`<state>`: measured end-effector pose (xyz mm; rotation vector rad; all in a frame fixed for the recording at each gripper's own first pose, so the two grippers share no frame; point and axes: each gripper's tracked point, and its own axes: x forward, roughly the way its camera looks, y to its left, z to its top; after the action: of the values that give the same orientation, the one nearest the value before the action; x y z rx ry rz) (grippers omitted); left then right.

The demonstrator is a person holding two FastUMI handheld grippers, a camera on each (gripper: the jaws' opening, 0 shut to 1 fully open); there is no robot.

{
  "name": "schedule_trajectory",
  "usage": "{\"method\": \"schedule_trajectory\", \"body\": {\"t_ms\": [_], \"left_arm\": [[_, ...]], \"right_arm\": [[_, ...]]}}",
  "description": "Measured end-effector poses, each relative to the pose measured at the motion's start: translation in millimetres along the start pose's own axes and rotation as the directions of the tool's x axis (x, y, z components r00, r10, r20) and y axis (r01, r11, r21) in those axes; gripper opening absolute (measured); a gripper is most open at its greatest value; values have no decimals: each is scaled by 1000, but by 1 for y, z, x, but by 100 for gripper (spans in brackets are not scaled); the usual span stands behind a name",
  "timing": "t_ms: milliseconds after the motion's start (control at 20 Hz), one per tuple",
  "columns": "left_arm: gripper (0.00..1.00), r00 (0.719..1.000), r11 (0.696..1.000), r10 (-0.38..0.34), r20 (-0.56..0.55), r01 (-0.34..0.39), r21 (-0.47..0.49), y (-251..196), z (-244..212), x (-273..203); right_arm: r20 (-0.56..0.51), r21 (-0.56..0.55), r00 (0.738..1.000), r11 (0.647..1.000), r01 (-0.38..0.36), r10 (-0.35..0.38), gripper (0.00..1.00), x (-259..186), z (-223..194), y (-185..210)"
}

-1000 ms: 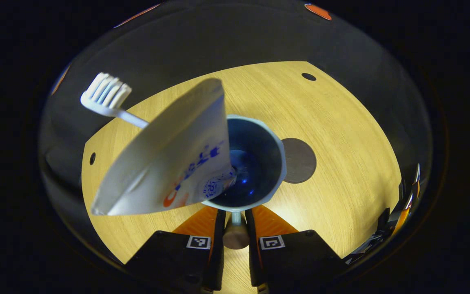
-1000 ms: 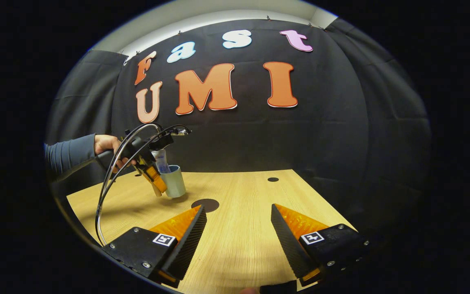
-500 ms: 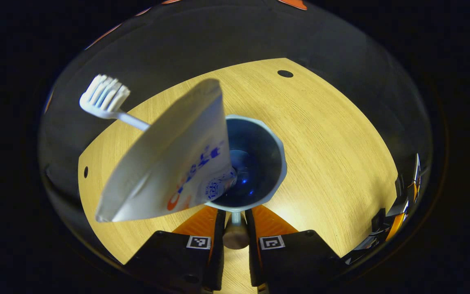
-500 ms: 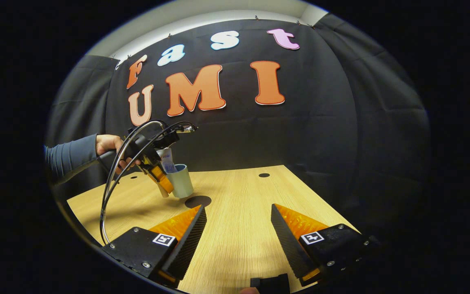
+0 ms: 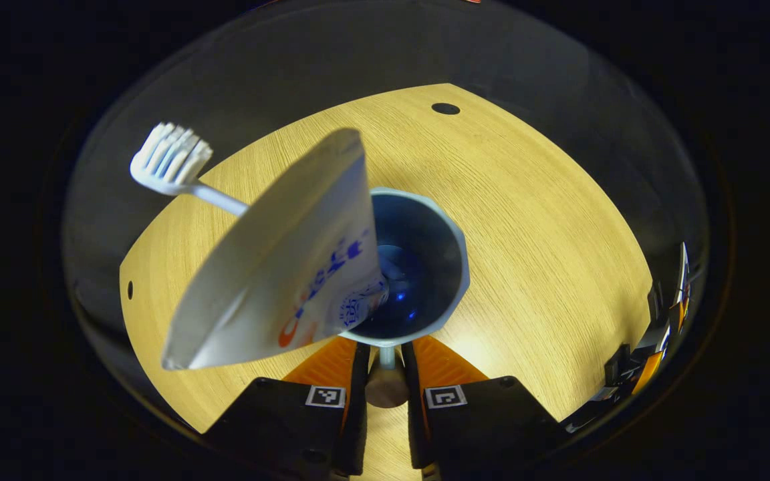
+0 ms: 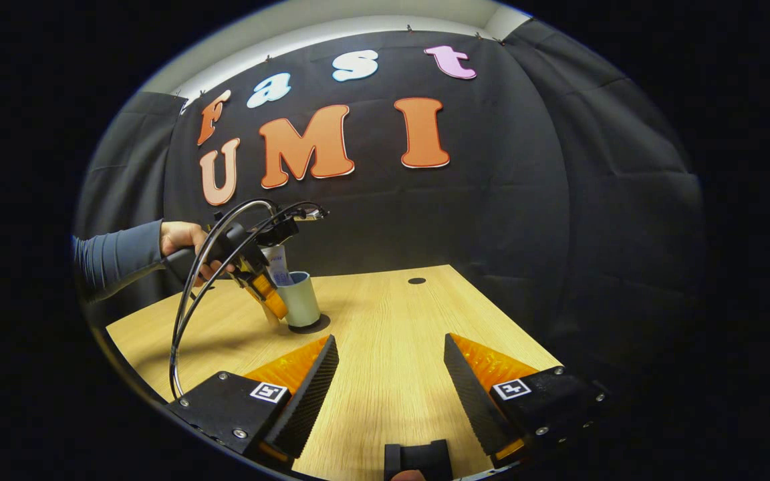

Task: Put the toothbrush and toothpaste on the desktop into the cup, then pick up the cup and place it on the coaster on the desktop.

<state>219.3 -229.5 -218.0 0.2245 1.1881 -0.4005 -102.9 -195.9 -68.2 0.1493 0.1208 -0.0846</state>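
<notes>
Cup (image 5: 418,267): pale blue outside, dark blue inside, seen from above in the left gripper view; holds the toothpaste (image 5: 285,267), a white tube leaning out over the rim toward 9 o'clock, crimped end up, and the toothbrush (image 5: 171,160), its bristle head poking out toward 10 o'clock behind the tube.

Left gripper (image 5: 385,374): fingers pressed in on the cup's handle (image 5: 386,384) at 6 o'clock of the cup; a hand (image 6: 188,244) in a grey sleeve holds it in the right gripper view.

Coaster (image 6: 308,326): dark disc, its edge showing under and beside the cup's foot; whether the cup rests on it or hangs just above, cannot tell.

Right gripper (image 6: 392,381): fingers spread wide, nothing between them, low over the table (image 6: 392,321).

Edges and room: table's far edge beyond the cup at 12 o'clock, with a small dark hole (image 5: 446,108) near it; bare wood all round the cup; right gripper well apart from the cup.
</notes>
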Motion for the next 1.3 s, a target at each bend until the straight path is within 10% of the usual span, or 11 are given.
{"method": "schedule_trajectory", "body": {"t_ms": [450,900,1300], "left_arm": [[31,1000,1000,-3,-6,3,-6,22,20,29],[86,973,996,24,229,-43,79,37,48,2],[98,858,985,96,505,-155,75,45,46,-69]], "right_arm": [[-15,-8,1000,1000,6,-6,96,3,-7,-2],[-19,2,1000,1000,-5,5,96,4,-5,15],[36,-10,999,1000,0,0,96,2,20,34]]}}
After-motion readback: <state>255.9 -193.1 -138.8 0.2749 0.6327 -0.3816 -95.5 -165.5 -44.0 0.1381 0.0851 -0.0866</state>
